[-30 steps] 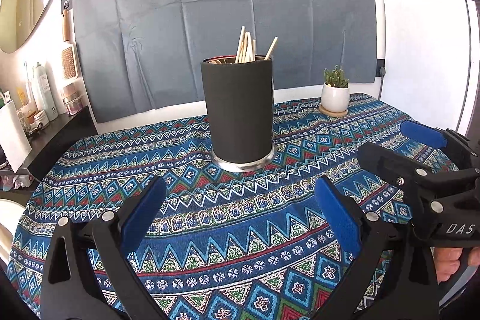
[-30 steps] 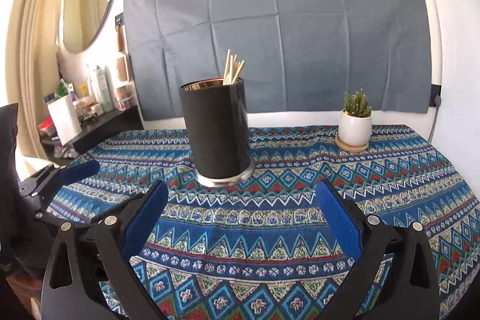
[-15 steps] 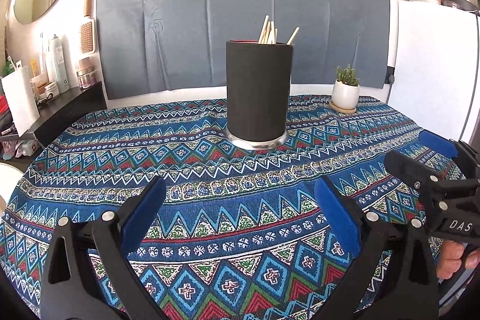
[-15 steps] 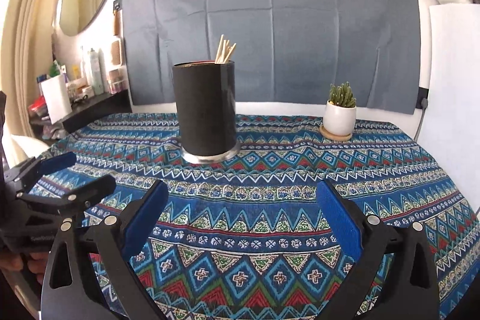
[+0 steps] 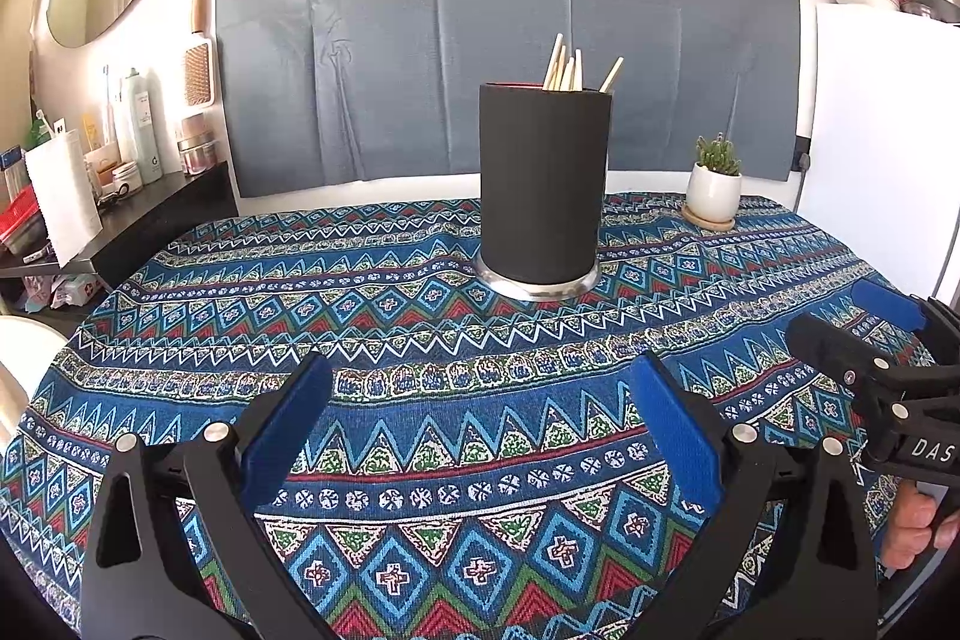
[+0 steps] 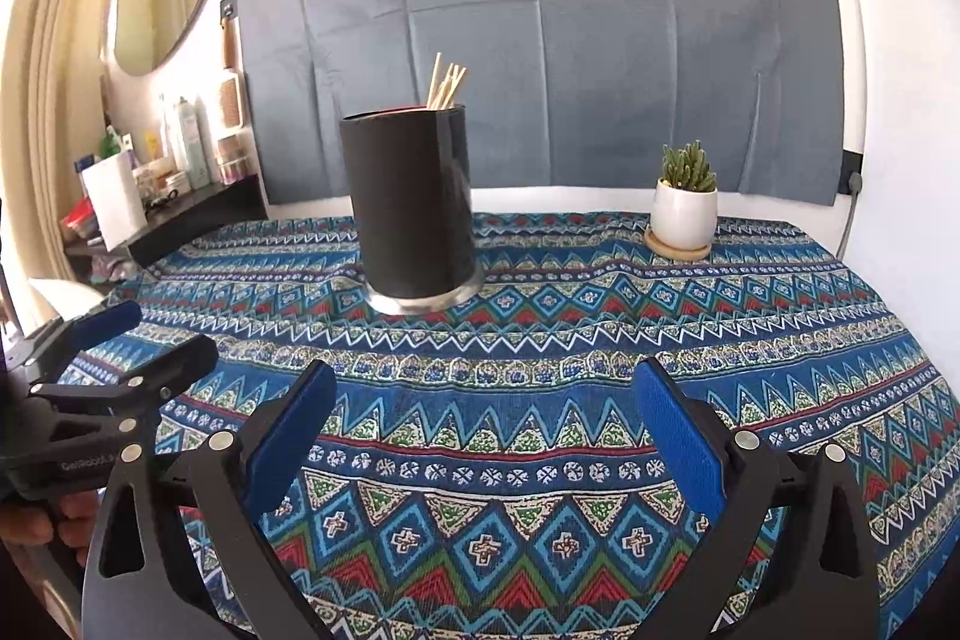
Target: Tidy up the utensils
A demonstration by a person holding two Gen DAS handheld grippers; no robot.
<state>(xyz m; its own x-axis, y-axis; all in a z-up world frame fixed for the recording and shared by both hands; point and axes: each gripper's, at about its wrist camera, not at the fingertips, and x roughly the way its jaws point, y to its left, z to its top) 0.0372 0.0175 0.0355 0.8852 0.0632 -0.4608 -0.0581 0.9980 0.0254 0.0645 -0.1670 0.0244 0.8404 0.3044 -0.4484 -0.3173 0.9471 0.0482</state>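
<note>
A black cylindrical holder (image 5: 543, 184) (image 6: 411, 202) with a metal base stands upright on the patterned tablecloth (image 5: 420, 340) (image 6: 600, 340), with several wooden chopsticks (image 5: 567, 67) (image 6: 445, 81) poking out of its top. My left gripper (image 5: 480, 418) hovers low over the cloth well in front of the holder, wide open and empty. My right gripper (image 6: 483, 418) is also wide open and empty, in front and to the right of the holder. Each gripper shows in the other's view: the right gripper (image 5: 864, 322) at the right edge, the left gripper (image 6: 129, 337) at the left edge.
A small cactus in a white pot (image 5: 714, 187) (image 6: 684, 214) sits on a coaster at the back right. A white fridge (image 5: 882, 130) stands right of the table. A dark shelf with bottles (image 5: 132, 154) lies to the left. A grey sheet covers the wall.
Both grippers have drawn back and levelled, so the holder looks farther away and more upright. Both stay wide open and empty.
</note>
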